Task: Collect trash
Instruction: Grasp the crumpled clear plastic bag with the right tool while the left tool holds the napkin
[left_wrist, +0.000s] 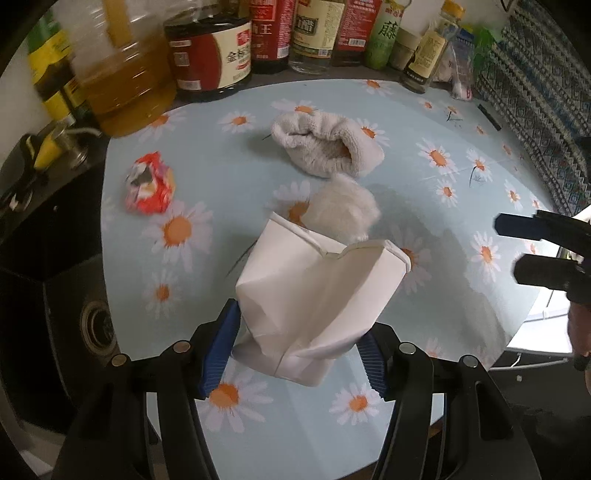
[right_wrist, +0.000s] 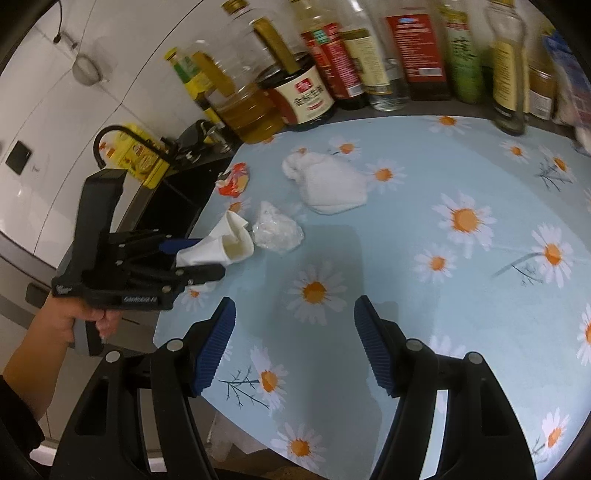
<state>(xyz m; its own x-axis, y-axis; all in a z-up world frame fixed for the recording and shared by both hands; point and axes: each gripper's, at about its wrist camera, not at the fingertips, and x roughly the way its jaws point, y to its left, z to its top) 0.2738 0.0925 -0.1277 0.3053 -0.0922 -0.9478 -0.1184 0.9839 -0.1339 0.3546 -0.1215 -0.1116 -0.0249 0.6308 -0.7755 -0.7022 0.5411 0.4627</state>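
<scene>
We find the left gripper (left_wrist: 295, 347) closed on a crushed white paper cup (left_wrist: 317, 295), its blue ribbed pads pressing the cup's base end from both sides. The cup's long axis runs forward along the fingers and away from the holder, with the flattened open mouth pointing toward the middle of the table and tilted slightly upward. In the right wrist view we see the same cup (right_wrist: 225, 245) lying nearly horizontal in the left gripper (right_wrist: 195, 258), mouth aimed to the right, over the left edge of the daisy-print tablecloth (right_wrist: 424, 258). The right gripper (right_wrist: 295, 347) stands open with nothing between its pads, hovering above bare cloth near the table's front edge. Just beyond the cup's mouth lies a crumpled white tissue wad (left_wrist: 343, 206), close to the rim; we cannot tell whether it touches. Farther back rests a bunched white towel (left_wrist: 325, 144), apart from the wad. To the left, near the table's edge, sits a crumpled red wrapper (left_wrist: 149, 184), well apart from the cup. A row of sauce and oil bottles (left_wrist: 210, 51) stands along the far side of the table, and a dark sink (left_wrist: 55, 295) lies off the left edge.
</scene>
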